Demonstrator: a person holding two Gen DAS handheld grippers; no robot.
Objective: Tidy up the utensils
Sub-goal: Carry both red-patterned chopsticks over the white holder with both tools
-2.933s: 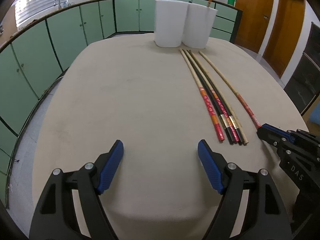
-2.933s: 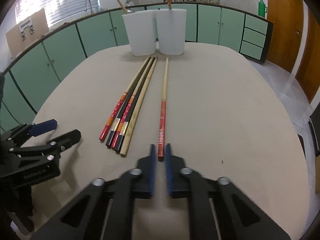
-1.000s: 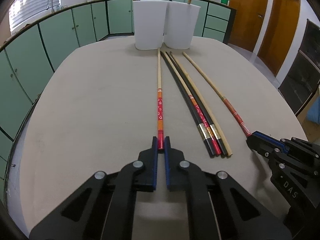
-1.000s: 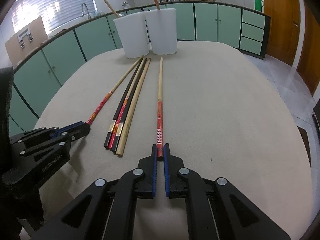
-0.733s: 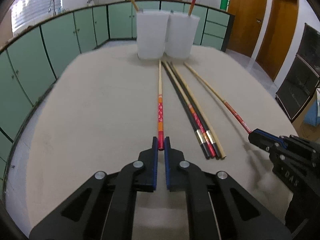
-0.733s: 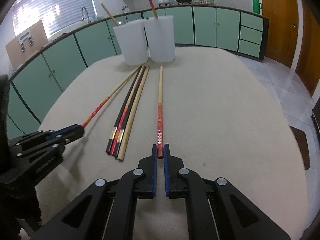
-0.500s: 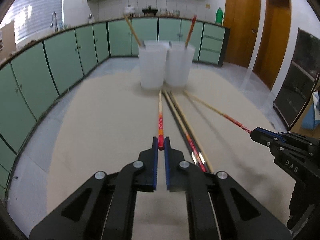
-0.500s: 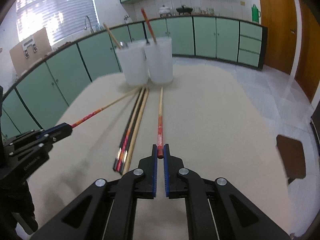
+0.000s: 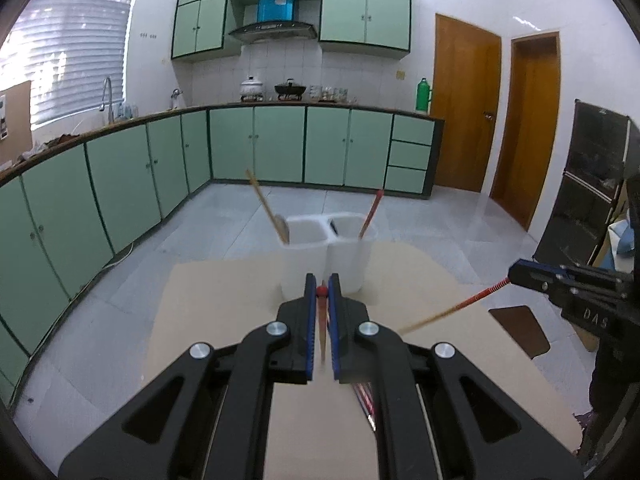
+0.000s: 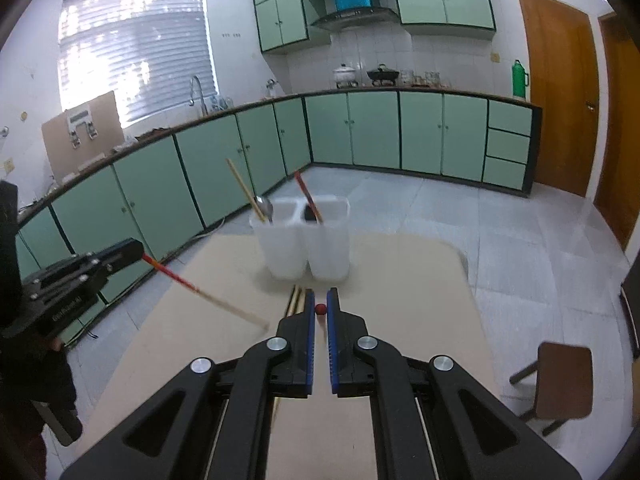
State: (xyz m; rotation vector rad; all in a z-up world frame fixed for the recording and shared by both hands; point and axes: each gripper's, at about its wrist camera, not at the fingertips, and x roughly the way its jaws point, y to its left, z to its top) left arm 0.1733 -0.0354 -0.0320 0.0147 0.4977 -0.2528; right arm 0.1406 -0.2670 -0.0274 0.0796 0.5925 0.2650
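Each gripper is shut on one red-ended chopstick and holds it high above the table, tip hanging down. My left gripper (image 9: 321,286) pinches a chopstick (image 9: 321,291) seen end-on; it also shows in the right wrist view (image 10: 208,295). My right gripper (image 10: 320,304) pinches another chopstick (image 10: 319,309), which also shows in the left wrist view (image 9: 452,309). Two white cups (image 9: 328,254) stand side by side at the table's far end. The left cup holds a wooden-handled spoon (image 10: 250,196), the right a red chopstick (image 10: 308,197). More chopsticks (image 10: 297,300) lie on the table before the cups.
The beige table (image 10: 404,280) drops off on all sides. A brown chair (image 10: 560,384) stands to its right. Green kitchen cabinets (image 10: 400,136) line the far wall and left side, with wooden doors (image 9: 464,108) on the right.
Both grippers have risen with their chopsticks lifted off the table and tilted down. The view now looks over the cups from above. The other chopsticks stay on the table.
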